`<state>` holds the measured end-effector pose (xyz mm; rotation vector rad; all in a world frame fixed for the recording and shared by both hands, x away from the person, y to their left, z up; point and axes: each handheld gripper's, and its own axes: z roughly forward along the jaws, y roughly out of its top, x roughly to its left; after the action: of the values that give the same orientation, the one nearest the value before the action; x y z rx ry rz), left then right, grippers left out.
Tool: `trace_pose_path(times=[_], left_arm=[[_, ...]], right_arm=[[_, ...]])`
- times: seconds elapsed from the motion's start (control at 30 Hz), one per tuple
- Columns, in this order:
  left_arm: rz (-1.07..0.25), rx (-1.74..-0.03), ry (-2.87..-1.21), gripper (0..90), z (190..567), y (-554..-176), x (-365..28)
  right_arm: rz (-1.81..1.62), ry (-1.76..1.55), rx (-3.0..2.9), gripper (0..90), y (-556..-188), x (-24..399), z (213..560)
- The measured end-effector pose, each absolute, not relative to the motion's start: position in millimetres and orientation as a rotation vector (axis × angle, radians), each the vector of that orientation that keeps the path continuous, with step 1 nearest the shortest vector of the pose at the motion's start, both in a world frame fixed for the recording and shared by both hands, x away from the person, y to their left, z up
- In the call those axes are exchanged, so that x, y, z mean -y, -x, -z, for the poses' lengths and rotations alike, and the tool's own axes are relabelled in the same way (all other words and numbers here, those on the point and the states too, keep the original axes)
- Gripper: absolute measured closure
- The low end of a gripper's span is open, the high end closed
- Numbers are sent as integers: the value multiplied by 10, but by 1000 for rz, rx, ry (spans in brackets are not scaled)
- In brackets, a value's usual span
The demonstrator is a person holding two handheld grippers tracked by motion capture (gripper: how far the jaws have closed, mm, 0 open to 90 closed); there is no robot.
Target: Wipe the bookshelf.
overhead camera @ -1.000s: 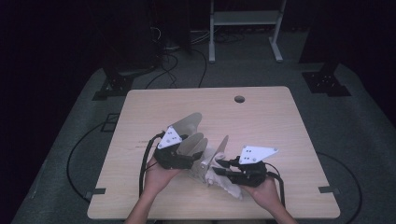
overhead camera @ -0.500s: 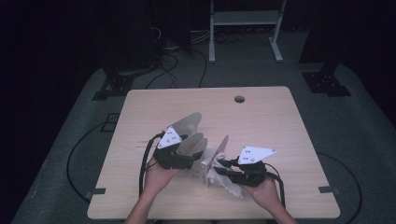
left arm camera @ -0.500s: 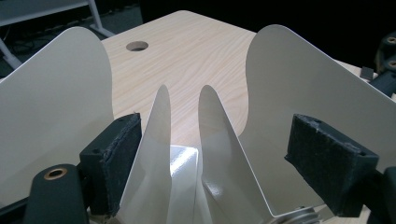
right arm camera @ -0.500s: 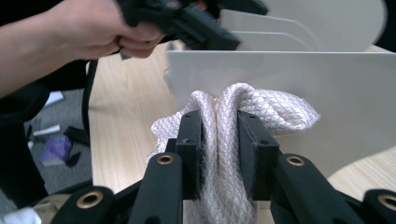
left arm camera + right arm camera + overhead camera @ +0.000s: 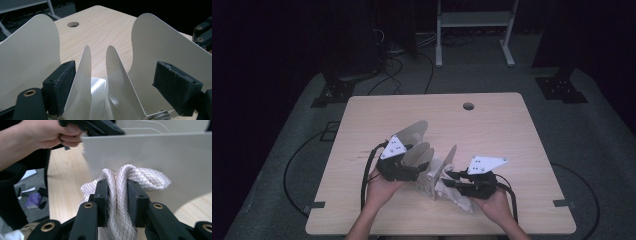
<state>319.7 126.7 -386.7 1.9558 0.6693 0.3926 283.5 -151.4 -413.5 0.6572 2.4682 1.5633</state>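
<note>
A pale fan wheel point(image 5: 414, 134) with several curved blades stands tilted on the wooden table point(image 5: 492, 130). My left gripper point(image 5: 414, 162) holds it near the hub. In the left gripper view my left gripper point(image 5: 117, 85) has wide-set jaws, and its pads point(image 5: 60, 85) press on the fan wheel's blades point(image 5: 160, 50). My right gripper point(image 5: 447, 180) is shut on a bunched white quilted cloth point(image 5: 454, 197). In the right gripper view the cloth point(image 5: 147, 178) bulges out of my right gripper point(image 5: 117, 192) and rests against a flat blade point(image 5: 162, 152).
A round cable hole point(image 5: 468, 106) sits near the table's far edge. Black cables point(image 5: 367, 175) trail from the grippers over the near edge. A white metal rack point(image 5: 474, 20) and stand feet are on the grey floor beyond the table.
</note>
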Motion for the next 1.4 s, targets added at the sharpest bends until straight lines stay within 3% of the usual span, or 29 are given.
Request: trace_pose_path(times=[1.4], left_arm=[[-380, -664, -1956, 182, 3863, -3201, -1283]], right_arm=[[-1347, -887, -2498, 709, -3240, 1649, 4727]])
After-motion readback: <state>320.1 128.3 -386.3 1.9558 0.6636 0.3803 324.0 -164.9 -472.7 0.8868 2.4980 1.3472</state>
